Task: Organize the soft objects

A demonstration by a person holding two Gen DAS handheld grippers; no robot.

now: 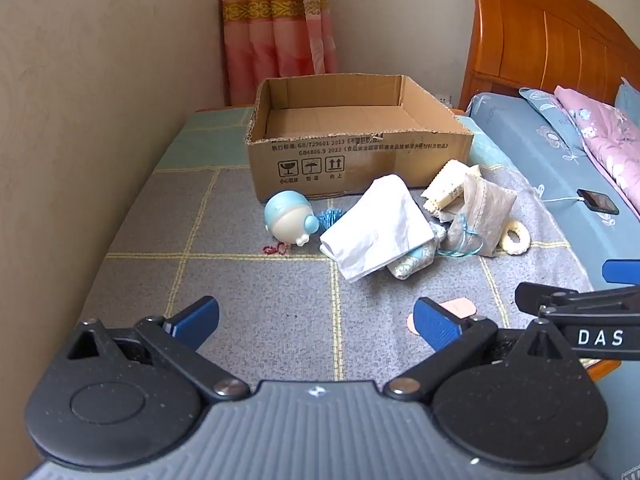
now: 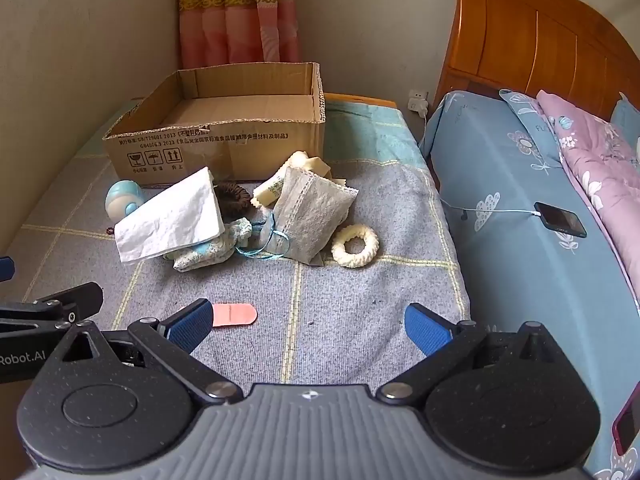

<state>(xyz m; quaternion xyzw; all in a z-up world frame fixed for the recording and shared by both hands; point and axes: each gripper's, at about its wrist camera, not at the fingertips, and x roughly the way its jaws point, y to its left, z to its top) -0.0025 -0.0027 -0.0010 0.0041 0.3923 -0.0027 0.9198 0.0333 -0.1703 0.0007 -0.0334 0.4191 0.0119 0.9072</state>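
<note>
Both the left gripper (image 1: 316,322) and right gripper (image 2: 310,326) hover with fingers spread wide, holding nothing. Ahead of the fingertips a cardboard box (image 1: 360,160) sits with only its bare floor showing. Just before it lies the pile: white cloth (image 2: 172,216), grey sachet (image 2: 312,216), cream ring (image 2: 355,246), blue-capped doll head (image 1: 290,218)

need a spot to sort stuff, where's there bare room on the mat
Bare mat between the pile and both grippers, beside the pink strip. The cardboard box shows nothing inside. Crowded before the box: white cloth, sachet, knit ring.
</note>
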